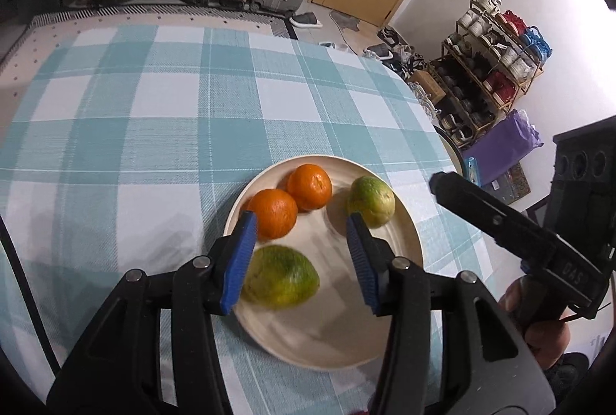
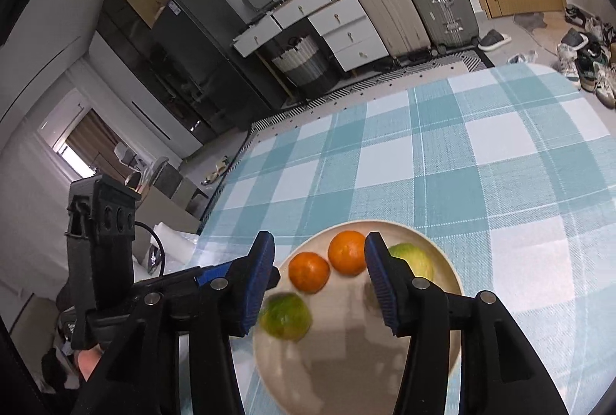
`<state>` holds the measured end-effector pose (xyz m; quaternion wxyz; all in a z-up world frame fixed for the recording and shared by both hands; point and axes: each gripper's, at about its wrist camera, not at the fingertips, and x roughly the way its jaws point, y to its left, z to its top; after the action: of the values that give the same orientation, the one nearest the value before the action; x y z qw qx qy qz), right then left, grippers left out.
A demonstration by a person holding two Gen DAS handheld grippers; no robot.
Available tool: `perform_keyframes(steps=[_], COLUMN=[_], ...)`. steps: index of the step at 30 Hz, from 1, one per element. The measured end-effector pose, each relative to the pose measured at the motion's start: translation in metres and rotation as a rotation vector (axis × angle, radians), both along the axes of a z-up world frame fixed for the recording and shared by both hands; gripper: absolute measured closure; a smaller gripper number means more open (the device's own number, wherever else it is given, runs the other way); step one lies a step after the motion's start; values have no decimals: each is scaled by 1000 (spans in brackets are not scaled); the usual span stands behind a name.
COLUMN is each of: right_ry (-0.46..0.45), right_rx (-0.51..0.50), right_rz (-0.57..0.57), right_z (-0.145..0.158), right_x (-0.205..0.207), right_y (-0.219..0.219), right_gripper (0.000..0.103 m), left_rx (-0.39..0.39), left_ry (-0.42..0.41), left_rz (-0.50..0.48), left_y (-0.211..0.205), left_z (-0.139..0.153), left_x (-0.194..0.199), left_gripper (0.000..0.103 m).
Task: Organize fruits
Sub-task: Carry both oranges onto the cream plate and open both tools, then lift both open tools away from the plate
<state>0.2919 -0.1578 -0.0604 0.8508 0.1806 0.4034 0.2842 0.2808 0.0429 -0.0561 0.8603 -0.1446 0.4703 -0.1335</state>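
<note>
Cream-coloured plate [image 1: 408,241] is seen in the left wrist view, sat on a teal-and-white check cloth [image 1: 127,130], with four fruits on it. Two oranges [image 1: 274,213] are touching each other at the far left side, a green fruit [image 1: 372,201] is at the far right, and another green fruit [image 1: 283,276], a bit blurred, is nearer the camera. The left gripper [image 1: 302,257] is held wide open over the plate, nothing clamped; the near green fruit is seen between the blue pads [image 1: 238,261], nearer the left one. The right gripper [image 1: 516,234] is seen off to the right, beyond the plate's edge; its jaw state can't be told here.

From the right wrist view, the same plate [image 2: 450,272] and fruits are seen from the other side. The right gripper [image 2: 319,284] is spread wide and empty, above the plate. The oranges [image 2: 309,270] are framed between its pads [image 2: 379,280], one green fruit [image 2: 285,315] is low by the left pad, the other [image 2: 417,259] is partly hidden behind the right one. The left gripper [image 2: 215,276] is visible at the left.
</note>
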Motion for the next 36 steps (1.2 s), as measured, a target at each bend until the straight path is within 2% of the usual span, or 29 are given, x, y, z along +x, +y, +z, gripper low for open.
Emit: perform_keyframes(steps=[3,6,11,15,17,19,21,25,30,36], right_ry=[-29,-58,-101,-129,-145,-159,-173,-184,-200,-220], right_rx=[-1,1,-12,-14,-21,-33,-51,-64,-83,-103], right_rz=[-5,-26,-33,-37,-40,-37,-36,-36,-37,-36], right_z=[7,12,20,25,27,29,29,28,24,19], right_x=[-18,-37,-66,-88,-99,-109,-120,-137,-160,-183], right_y=[-6,-14,-22,-28,-30,-31,-32,-34,-37,-42], right_gripper=[47,40,39,27,26,25,19,16,11,6], left_rx=[20,42,83,112,130,142,146,148,179,192], left_ry=[-22,-40,-68,-92,-102,-110,-125,-127,-165,-172], left_rz=[14,16,41,40,39,40,45,54,69,75], left_y=[-1,-3,-8,-13,-17,-19,-21,-22,-24,-26], left_z=[9,14,21,26,28,29,31,30,26,20], left_x=[-21,-39,-68,-90,-100,-110,-121,-137,-159,-178], left_gripper=[52,52,51,49,45,34,31,23,22,19])
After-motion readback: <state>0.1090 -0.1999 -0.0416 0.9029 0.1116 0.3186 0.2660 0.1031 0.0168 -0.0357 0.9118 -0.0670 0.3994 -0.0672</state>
